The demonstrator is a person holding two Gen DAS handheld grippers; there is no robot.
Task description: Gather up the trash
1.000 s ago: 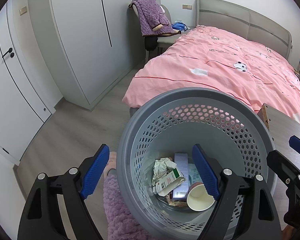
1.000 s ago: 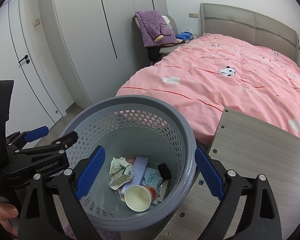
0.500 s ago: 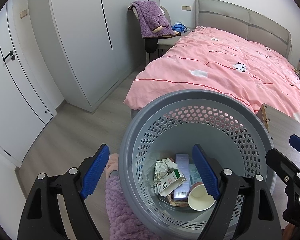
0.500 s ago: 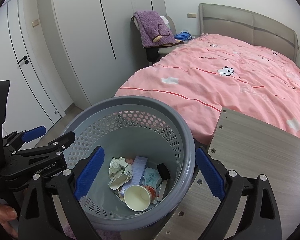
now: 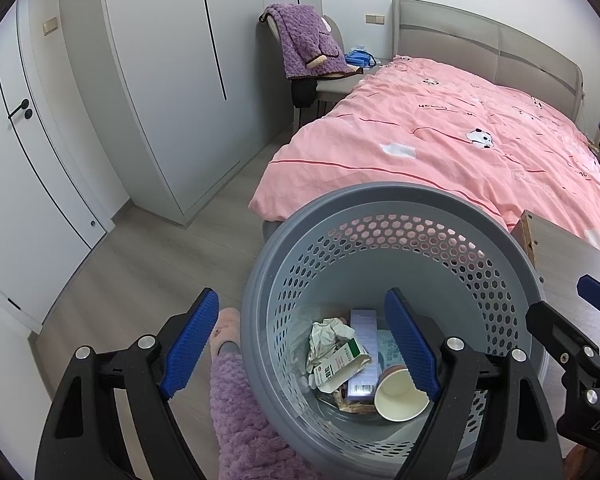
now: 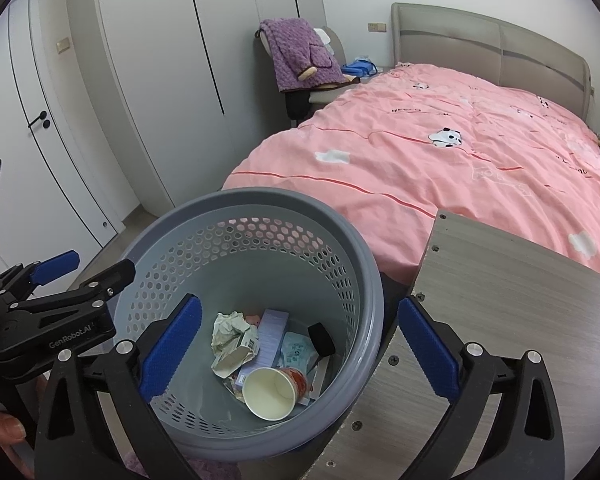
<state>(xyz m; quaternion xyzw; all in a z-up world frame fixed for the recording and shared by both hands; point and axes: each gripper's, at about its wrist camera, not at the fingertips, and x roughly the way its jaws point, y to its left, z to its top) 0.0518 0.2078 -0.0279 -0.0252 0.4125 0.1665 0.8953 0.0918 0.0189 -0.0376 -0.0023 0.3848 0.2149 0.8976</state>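
"GenRobot.AI" reads on the left hand-held gripper (image 5: 304,344), spread empty above the grey basket (image 6: 364,280). The basket holds a paper cup (image 6: 270,392), crumpled paper (image 6: 228,328) and cartons. The right hand-held gripper (image 6: 298,346) is opening, nothing between its jaws.

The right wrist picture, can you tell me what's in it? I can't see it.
A grey basket holds a paper cup, crumpled paper and small cartons. The right tongs are opening above it, empty. Behind is a pink bed.
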